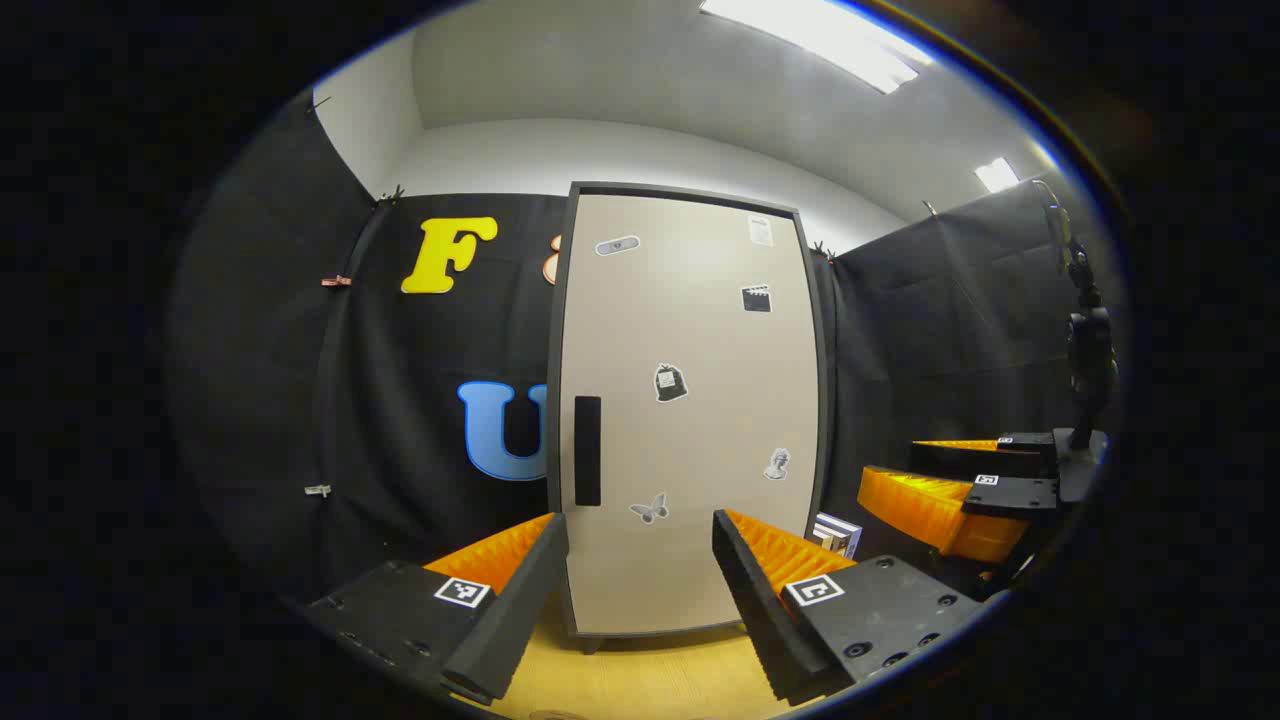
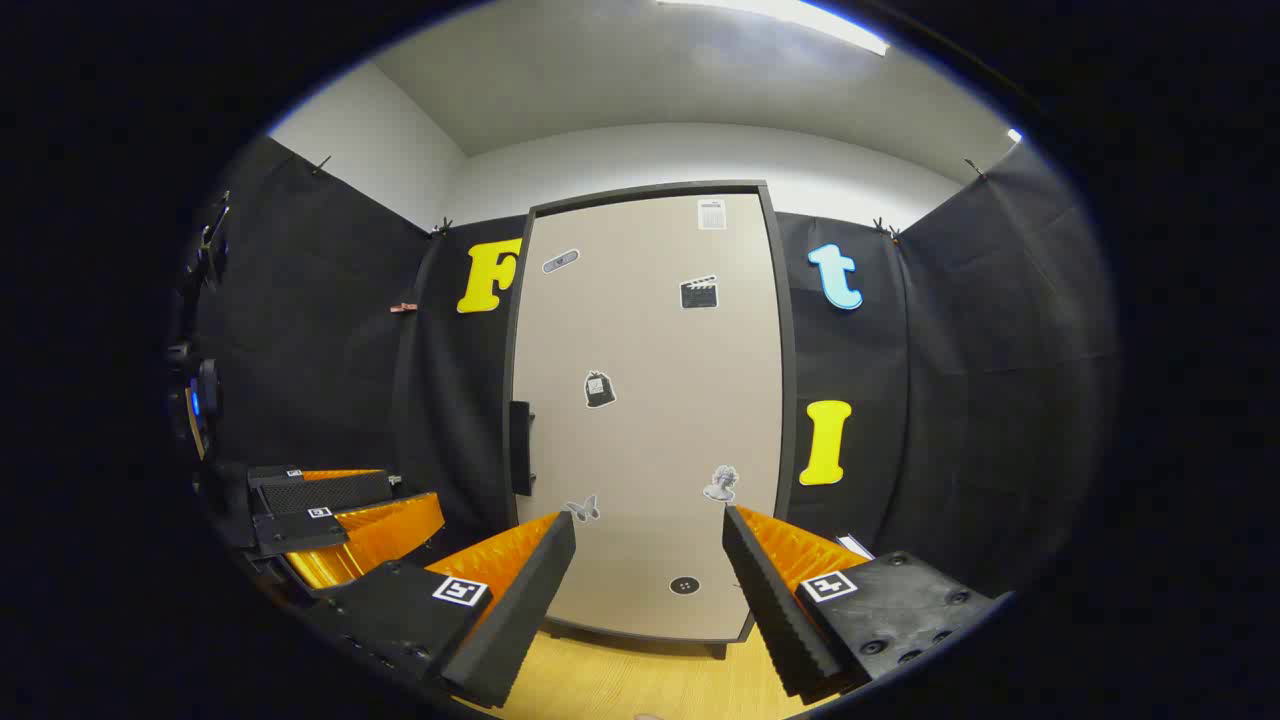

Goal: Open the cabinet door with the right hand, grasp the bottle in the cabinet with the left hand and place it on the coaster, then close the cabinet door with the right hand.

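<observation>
Facing shut cabinet door (image 1: 690, 410); left gripper (image 1: 640, 600) fingers apart; bottle hidden.

Left tongs (image 1: 640, 590): two wedge-shaped fingers, ribbed inner faces, each on flat block carrying square black-and-white marker tag and round screw holes. Right tongs (image 2: 648, 595): same build, saw-toothed ribbing along inner edges, one tag per block, screws dotting right-hand block.
</observation>
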A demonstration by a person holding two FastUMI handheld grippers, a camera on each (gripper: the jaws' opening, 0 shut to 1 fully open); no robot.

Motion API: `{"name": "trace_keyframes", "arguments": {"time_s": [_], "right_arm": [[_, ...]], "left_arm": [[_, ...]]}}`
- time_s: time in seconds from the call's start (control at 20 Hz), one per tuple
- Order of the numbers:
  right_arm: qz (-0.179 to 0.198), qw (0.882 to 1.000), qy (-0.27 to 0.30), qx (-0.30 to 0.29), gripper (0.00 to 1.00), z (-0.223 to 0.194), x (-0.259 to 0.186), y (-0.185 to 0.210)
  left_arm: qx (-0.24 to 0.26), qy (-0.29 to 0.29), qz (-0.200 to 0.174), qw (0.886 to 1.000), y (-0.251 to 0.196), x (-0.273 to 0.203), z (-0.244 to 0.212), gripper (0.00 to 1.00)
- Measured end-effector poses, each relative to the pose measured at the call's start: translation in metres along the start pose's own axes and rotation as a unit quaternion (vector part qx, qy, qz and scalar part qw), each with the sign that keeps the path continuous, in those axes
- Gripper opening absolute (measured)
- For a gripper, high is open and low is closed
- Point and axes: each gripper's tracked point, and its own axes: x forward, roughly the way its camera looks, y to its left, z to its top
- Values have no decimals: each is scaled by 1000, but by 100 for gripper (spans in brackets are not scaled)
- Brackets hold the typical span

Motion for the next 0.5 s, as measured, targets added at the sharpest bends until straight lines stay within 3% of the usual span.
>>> {"name": "trace_keyframes", "arguments": {"time_s": [0.25, 0.5], "right_arm": [[53, 998, 15, 5, 98, -10, 6, 10], [65, 998, 12, 6, 97, -9, 8, 20]], "left_arm": [[-9, 2, 52, 999, 11, 3, -1, 93], [-2, -5, 40, 999, 9, 7, 6, 94]]}}
